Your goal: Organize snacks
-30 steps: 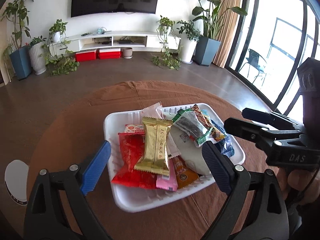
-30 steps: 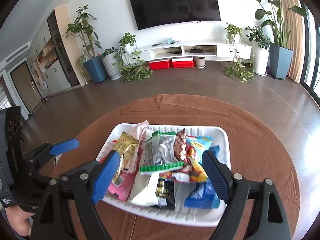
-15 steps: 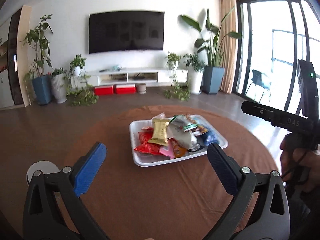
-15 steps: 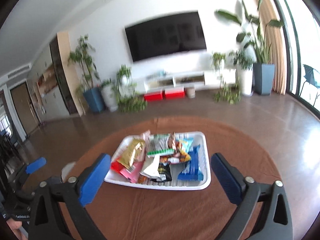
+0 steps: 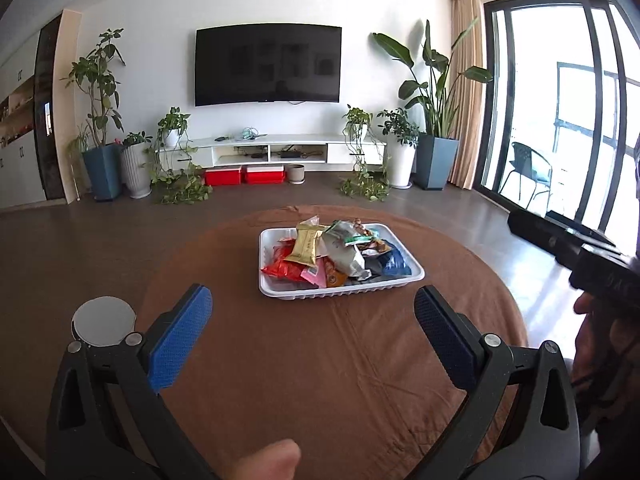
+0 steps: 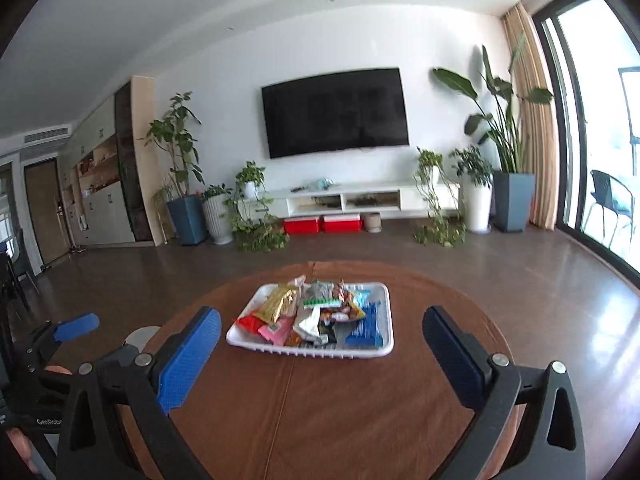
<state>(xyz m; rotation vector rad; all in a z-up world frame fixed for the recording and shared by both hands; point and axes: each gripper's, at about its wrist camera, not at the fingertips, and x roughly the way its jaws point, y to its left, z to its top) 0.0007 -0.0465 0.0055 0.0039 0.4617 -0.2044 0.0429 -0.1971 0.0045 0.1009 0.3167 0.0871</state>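
Snacks (image 5: 338, 254) in crinkly wrappers fill rectangular white tray (image 5: 280, 294).

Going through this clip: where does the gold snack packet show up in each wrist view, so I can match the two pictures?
Left wrist view: the gold snack packet lies on top of the pile in the white tray, left of centre in the tray, just above picture centre.
Right wrist view: the same packet lies at the tray's far left, left of picture centre.
Shared landmark: the wall television straight behind the tray.
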